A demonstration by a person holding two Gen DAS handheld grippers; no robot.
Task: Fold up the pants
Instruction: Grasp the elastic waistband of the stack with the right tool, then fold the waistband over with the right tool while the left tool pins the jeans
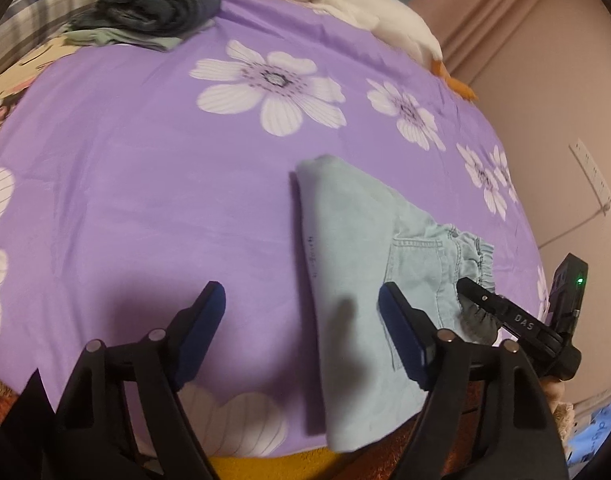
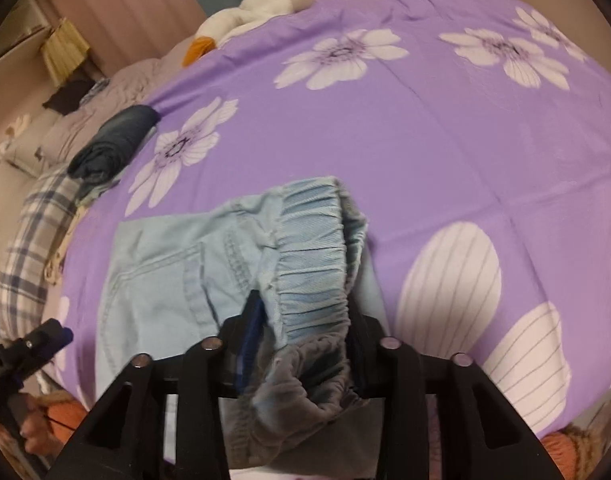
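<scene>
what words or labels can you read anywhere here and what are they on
"DAS": white letters on the black body of the right gripper, seen in the left wrist view.
Small dark marks along the folded edge of the light blue pants: too small and blurred to read.
Blue item with white markings at the lower right edge: blurred, unreadable.
Nothing readable in the right wrist view.

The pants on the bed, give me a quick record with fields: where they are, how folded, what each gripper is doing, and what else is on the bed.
pants: light blue pants, folded, lying on the purple flowered bedspread
right gripper: right gripper shut on the elastic waistband
left gripper: left gripper open, holding nothing, above the pants' near edge
other items: dark folded clothes, plush goose at the far edge
</scene>
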